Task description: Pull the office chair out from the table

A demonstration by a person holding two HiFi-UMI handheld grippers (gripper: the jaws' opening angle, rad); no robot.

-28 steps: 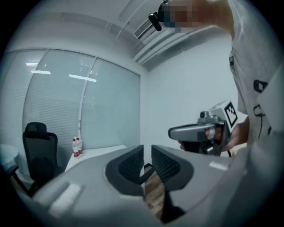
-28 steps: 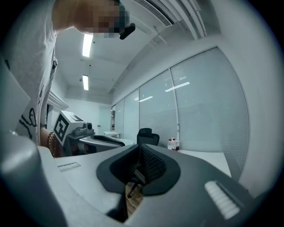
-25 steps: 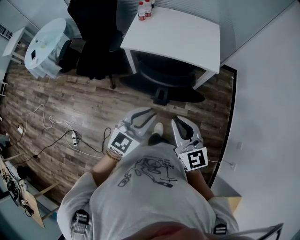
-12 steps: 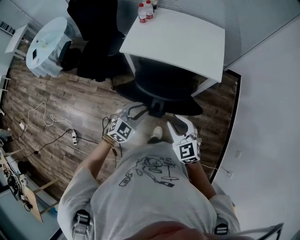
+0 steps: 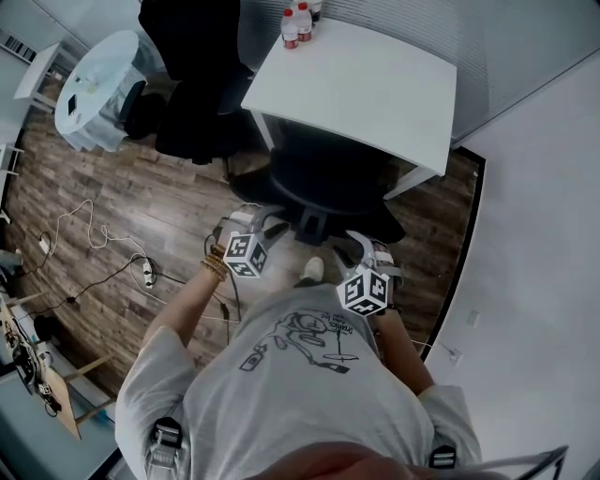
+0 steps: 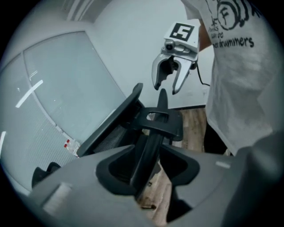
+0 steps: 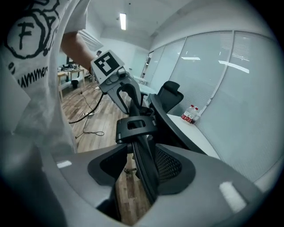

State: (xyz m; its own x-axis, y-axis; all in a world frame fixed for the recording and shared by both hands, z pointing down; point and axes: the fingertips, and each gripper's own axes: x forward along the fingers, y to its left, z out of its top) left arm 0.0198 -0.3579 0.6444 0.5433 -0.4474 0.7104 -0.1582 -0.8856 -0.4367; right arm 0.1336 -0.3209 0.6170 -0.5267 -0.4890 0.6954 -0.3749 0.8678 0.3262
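Chair: the black chair (image 5: 323, 178) is in the upper centre of the head view. Its seat is tucked under the counter (image 5: 375, 84) and its back is turned toward the person.
Back: in both gripper views a dark bar (image 6: 148, 142) of the chair's back runs up from lower centre to a slotted bracket (image 7: 135, 125) at mid-frame.
Left gripper: the left gripper (image 5: 258, 217) is just left of centre in the head view, at the chair's near left side. Its fingers are opening and stand wide, with the bar between them — the pads are not pressing on it.
Right gripper: the right gripper (image 5: 361, 240) is just right of centre, at the chair's near right side. Its fingers are also opening and stand wide, straddling the same bar without clamping it.
Facing: each gripper shows in the upper centre of the other's view, beyond the bracket.
Counter: white and rectangular, in the upper right of the head view, with red-capped bottles (image 5: 297, 21) on its far left corner at the top edge.
Second chair: a second chair (image 5: 192, 84), also black, stands in the upper left just beside the counter.
Round counter: the pale round counter (image 5: 89, 89) is at far upper left.
Floor: the floor (image 5: 141, 197) is wood plank, with cables (image 5: 103, 253) trailing across the left side.
Person: a grey printed T-shirt (image 5: 300, 375) fills the lower centre, and a shoe (image 5: 314, 270) shows between the two grippers.
Wall: a pale wall (image 5: 544, 234) runs down the right edge.
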